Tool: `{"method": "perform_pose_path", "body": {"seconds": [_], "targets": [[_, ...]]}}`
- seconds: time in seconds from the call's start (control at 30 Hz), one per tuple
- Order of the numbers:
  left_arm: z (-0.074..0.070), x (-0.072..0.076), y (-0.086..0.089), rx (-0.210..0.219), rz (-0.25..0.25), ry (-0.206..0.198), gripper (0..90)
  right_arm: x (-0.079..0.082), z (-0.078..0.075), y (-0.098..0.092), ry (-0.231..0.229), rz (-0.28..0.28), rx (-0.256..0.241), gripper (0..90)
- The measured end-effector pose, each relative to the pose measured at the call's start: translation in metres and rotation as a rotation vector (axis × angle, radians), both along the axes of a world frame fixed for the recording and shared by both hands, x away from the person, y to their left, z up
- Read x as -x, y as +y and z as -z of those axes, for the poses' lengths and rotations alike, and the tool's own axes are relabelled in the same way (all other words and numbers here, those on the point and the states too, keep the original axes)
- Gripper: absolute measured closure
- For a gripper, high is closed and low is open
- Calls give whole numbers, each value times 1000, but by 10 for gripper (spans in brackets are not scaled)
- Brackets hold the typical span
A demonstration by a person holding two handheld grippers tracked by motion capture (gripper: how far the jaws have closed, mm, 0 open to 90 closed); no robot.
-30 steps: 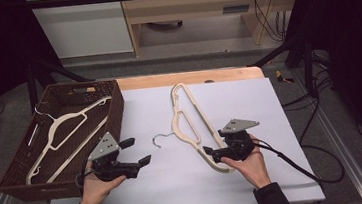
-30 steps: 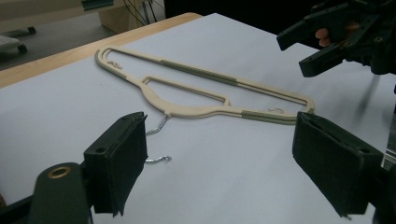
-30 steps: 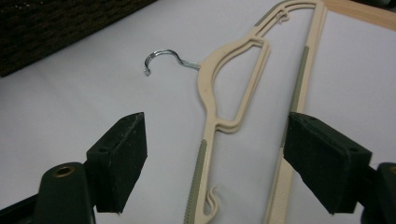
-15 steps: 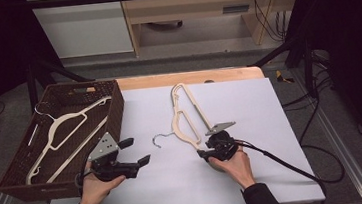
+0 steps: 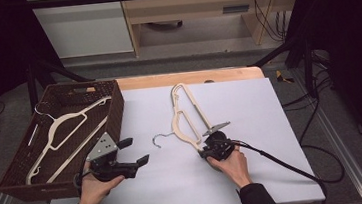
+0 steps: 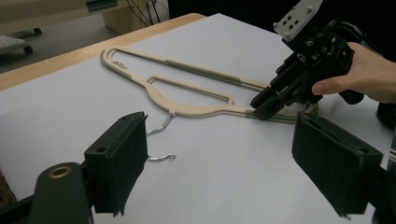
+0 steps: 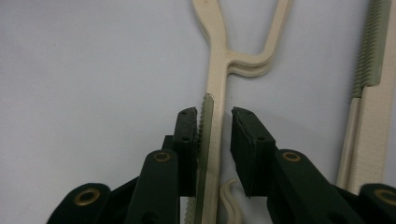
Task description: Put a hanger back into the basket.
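The cream hanger (image 5: 186, 112) lies flat on the white table (image 5: 271, 123), just right of the wicker basket (image 5: 115, 113), which already holds another hanger (image 5: 66, 130). The right tongs (image 7: 214, 140) straddle its lower arm, the jaws slightly apart and not yet pinching. The left tongs (image 6: 219, 172) hover spread between basket and hanger. The grasp is in hand; next, the jaws should close firmly before any lift towards the basket.

A brown basket (image 5: 115, 113) is crowding the left gripper's (image 5: 136, 151) outer side, while bare white tabletop (image 5: 176, 178) is lying between both grippers.
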State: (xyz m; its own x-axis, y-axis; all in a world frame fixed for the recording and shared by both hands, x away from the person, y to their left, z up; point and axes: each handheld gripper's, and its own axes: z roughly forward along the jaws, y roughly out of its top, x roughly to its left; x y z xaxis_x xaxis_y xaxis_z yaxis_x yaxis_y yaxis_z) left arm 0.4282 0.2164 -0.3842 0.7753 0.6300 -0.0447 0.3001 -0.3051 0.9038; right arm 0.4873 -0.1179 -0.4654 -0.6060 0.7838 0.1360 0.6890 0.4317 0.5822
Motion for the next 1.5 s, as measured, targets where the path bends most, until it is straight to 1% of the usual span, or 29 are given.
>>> {"method": "perform_pose_path", "body": {"seconds": [0.07, 0.1, 0.13, 0.17, 0.2, 0.23, 0.27, 0.3, 0.5, 0.53, 0.67, 0.73, 0.77, 0.8, 0.9, 0.97, 1.0, 1.03, 1.07, 1.1, 1.13, 1.17, 1.2, 1.23, 1.3, 1.33, 1.37, 1.4, 1.5], "targets": [[0, 0, 0, -1, 1, 1, 182, 0, 0, 1, 6, 5, 1, 729], [0, 0, 0, -4, 1, -1, 183, 1, -1, 3, 21, 8, -1, 756], [1, 0, -1, -5, 3, 3, 183, 1, -2, 4, 28, 15, -1, 762], [1, 0, -1, -5, 2, 3, 183, 1, -2, 5, 28, 23, 12, 767], [1, 0, -1, -4, 2, 5, 183, 1, -2, 5, 31, 28, 11, 774], [1, 0, -1, -5, 3, 4, 184, 1, -2, 5, 44, 43, 3, 780], [1, 0, -1, -5, 3, 4, 184, 1, -2, 5, 44, 43, 3, 780], [1, 0, -1, -5, 2, 3, 185, 1, -2, 5, 61, 67, -11, 788], [1, 0, 0, -3, -1, 2, 187, 0, -3, 5, 84, 111, -33, 793], [0, 0, 0, -2, -1, 1, 186, 1, -3, 5, 91, 118, -43, 793], [0, 1, 0, -3, -1, -3, 187, 1, -5, 4, 90, 120, -34, 794], [0, 1, 0, -4, -1, -3, 187, 1, -6, 3, 90, 118, -41, 794], [0, 0, 0, -5, -1, -2, 187, 2, -9, 2, 84, 113, -55, 794], [0, 0, 0, -5, -2, -2, 187, 1, -9, 0, 67, 99, -52, 794], [1, 0, 0, -4, -2, -1, 187, 2, -12, -2, 66, 101, -63, 795], [1, 0, -1, -7, -1, 0, 187, 2, -12, -2, 63, 104, -59, 795], [1, 0, -1, -6, 0, 1, 187, 2, -10, -2, 63, 102, -56, 794], [2, 0, -1, -6, 1, 2, 187, 2, -10, 0, 84, 117, -57, 794], [2, 0, -1, -6, 1, 2, 187, 2, -10, 0, 84, 117, -57, 794], [2, 0, -1, -9, 3, 2, 187, 1, -4, 1, 83, 109, -43, 793], [2, 0, -1, -9, 3, 2, 187, 1, -4, 1, 83, 109, -43, 793], [2, 1, -1, -9, 3, 1, 187, 1, -4, 3, 97, 124, -42, 793], [2, 1, -1, -9, 4, 2, 187, 1, -4, 1, 83, 105, -36, 793], [2, 1, -1, -10, 4, 2, 187, 1, -5, 1, 85, 103, -45, 793], [2, 1, -2, -10, 5, 2, 187, 1, -5, 1, 79, 104, -37, 794], [2, 1, -2, -12, 6, 1, 187, 1, -6, 0, 73, 94, -38, 794], [2, 1, -2, -12, 5, 2, 187, 2, -7, 0, 80, 102, -54, 795], [3, 1, -2, -12, 6, 5, 187, 2, -8, -1, 67, 97, -53, 795], [4, 1, -3, -18, 10, 6, 187, 3, -14, -4, 60, 100, -65, 797]]}}
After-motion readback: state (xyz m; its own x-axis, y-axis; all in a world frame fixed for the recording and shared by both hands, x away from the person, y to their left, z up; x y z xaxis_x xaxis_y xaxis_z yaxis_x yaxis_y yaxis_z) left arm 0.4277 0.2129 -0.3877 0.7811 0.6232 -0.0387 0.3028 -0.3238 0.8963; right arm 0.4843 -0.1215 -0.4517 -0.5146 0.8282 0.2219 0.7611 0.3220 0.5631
